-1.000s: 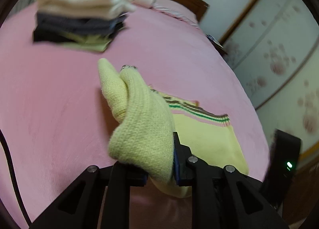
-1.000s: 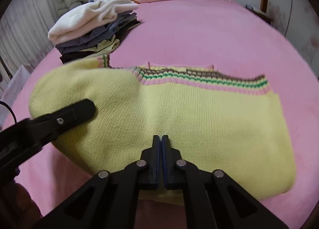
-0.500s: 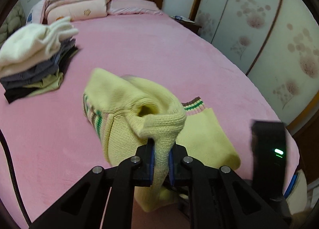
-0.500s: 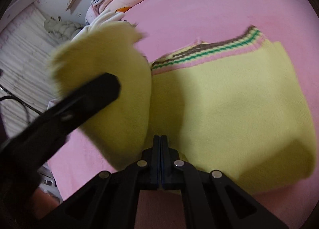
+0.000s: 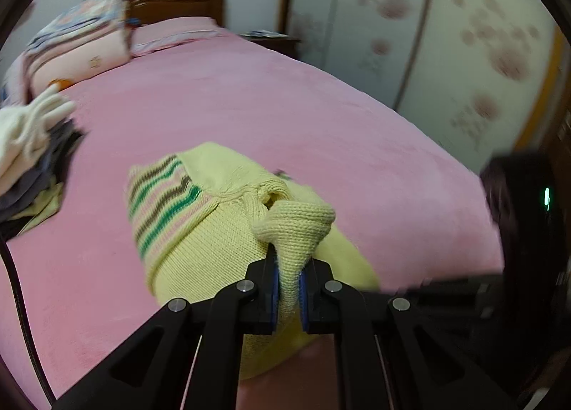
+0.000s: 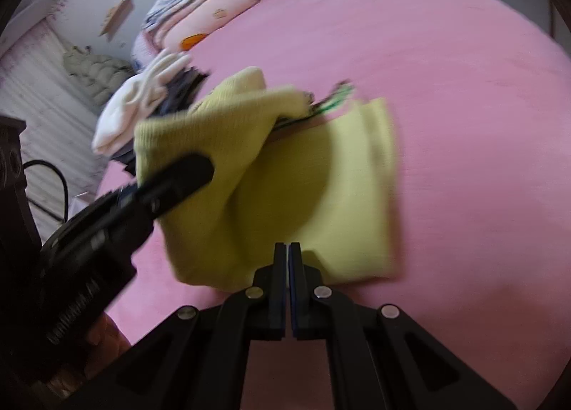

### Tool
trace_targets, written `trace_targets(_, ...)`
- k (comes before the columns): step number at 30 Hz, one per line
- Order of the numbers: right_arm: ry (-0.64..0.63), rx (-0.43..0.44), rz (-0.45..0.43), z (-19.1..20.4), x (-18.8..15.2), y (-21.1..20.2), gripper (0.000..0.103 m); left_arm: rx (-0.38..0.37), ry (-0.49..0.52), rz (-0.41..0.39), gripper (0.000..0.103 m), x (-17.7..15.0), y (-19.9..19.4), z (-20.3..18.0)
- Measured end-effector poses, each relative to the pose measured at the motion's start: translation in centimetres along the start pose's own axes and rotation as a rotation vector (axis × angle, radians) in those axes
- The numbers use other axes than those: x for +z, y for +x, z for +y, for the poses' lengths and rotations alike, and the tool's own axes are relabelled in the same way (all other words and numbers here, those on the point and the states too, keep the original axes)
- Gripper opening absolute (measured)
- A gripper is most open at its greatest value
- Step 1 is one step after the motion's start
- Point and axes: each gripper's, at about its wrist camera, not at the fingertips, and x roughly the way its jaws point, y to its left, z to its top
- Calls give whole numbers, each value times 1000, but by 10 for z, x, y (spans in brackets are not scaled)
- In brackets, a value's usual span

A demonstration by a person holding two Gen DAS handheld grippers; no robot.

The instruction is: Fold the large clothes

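A yellow knitted sweater (image 5: 200, 242) with green, brown and pink stripes lies on the pink bed (image 5: 285, 106). My left gripper (image 5: 287, 281) is shut on a bunched fold of it, lifting that part so the striped band faces up. In the right wrist view the left gripper (image 6: 200, 167) carries this raised flap over the flat part of the sweater (image 6: 339, 178). My right gripper (image 6: 287, 256) is shut, its tips at the sweater's near edge. No cloth shows between its pads. Its black body (image 5: 517, 224) stands at the right of the left wrist view.
A stack of folded clothes (image 5: 32, 160) with a cream piece on top (image 6: 142, 113) sits at the bed's left side. Folded quilts (image 5: 82, 42) lie by the wooden headboard. Wardrobe doors (image 5: 428, 35) stand beyond the bed's right edge. A black cable (image 5: 18, 285) hangs at left.
My left gripper has swung the pinched sweater part across toward the right and rolled, turning the striped band up. The right gripper moved along the near edge, still shut.
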Motion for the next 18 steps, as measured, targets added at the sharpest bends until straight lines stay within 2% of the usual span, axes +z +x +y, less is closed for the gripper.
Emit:
trace_targets(5,5,-115,-2,-26,3,-17,1,-29,121,84,7,-17,32,-32)
trace_targets(7,-4,-162,-1,-33,4,-18,1,-20,148,122,7,-24,45,-36)
trace_targets(10,0,-192,-18,-35,11,-19,1,-32,158,134,10,-27,50,-33)
trace_targets(12,7,-194,-37,-33,14,-24,2,-62,136,143,20,-25,48,-30)
trace_targets(18,36,-139,-46,-33,33,-33,2,-145,84,168,39,-19,27,-21)
